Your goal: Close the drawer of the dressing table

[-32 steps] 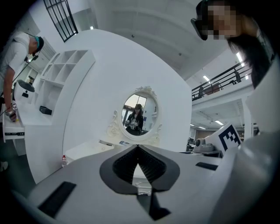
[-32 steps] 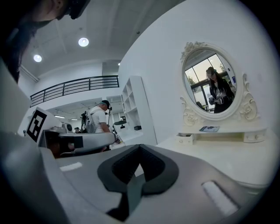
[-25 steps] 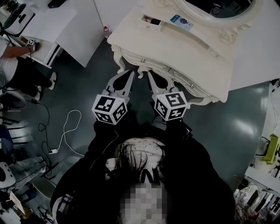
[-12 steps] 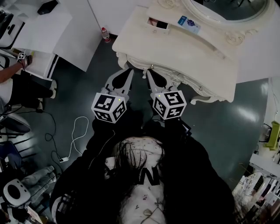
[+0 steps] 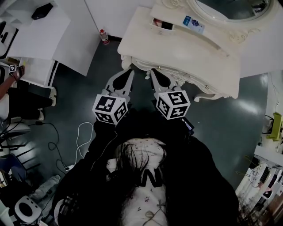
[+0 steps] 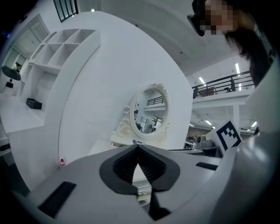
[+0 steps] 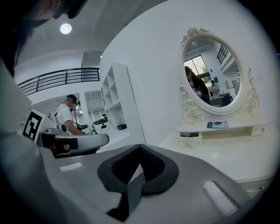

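The cream dressing table (image 5: 185,53) with its oval mirror (image 5: 230,9) fills the top of the head view. A small drawer (image 5: 161,24) on its upper shelf stands pulled out, with something dark inside; the right gripper view shows the same drawer (image 7: 189,139) below the mirror. My left gripper (image 5: 129,72) and right gripper (image 5: 153,71) are side by side just short of the table's carved front edge, touching nothing. Both are shut with nothing between the jaws, as the left gripper (image 6: 138,147) and right gripper (image 7: 140,147) show in their own views.
A red-capped bottle (image 5: 103,36) stands on the floor by the table's left leg. White desks (image 5: 40,31) and a seated person (image 5: 17,99) are at the left, a white cable (image 5: 82,137) lies on the floor, and shelving (image 5: 272,132) lines the right edge.
The head view has shifted, so the table and room sit a little differently in frame. Both grippers stay shut in the same pose before the table's front.
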Motion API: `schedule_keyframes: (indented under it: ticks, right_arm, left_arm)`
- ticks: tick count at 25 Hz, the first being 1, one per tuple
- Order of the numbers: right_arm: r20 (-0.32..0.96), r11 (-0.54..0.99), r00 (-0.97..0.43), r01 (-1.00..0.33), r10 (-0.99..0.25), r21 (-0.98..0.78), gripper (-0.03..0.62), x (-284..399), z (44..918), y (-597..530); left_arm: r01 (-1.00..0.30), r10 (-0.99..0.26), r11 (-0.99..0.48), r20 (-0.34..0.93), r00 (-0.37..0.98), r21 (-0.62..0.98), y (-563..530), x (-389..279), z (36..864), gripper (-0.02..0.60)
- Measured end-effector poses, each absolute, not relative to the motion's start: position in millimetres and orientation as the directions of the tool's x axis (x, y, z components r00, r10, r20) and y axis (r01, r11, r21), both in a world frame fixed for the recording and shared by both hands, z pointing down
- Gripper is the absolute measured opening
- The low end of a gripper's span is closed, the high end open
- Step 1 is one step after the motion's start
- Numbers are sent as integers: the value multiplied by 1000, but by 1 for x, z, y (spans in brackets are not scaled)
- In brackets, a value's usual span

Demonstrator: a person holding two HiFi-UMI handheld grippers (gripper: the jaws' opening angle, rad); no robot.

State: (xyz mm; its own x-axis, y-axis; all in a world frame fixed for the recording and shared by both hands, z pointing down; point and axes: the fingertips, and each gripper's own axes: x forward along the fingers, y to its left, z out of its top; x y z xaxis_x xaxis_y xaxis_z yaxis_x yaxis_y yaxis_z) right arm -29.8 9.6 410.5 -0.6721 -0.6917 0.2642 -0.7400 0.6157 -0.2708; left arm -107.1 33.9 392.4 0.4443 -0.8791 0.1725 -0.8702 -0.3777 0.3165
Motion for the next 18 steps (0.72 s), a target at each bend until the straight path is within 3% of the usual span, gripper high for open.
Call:
schedule_keyframes:
  ticks: [18]
  right_arm:
    - [273, 630, -688, -726, -672, -275, 8, -48, 421, -43]
  left_arm:
    - [-877, -880, -363, 195, 434, 314, -3, -121, 401, 0]
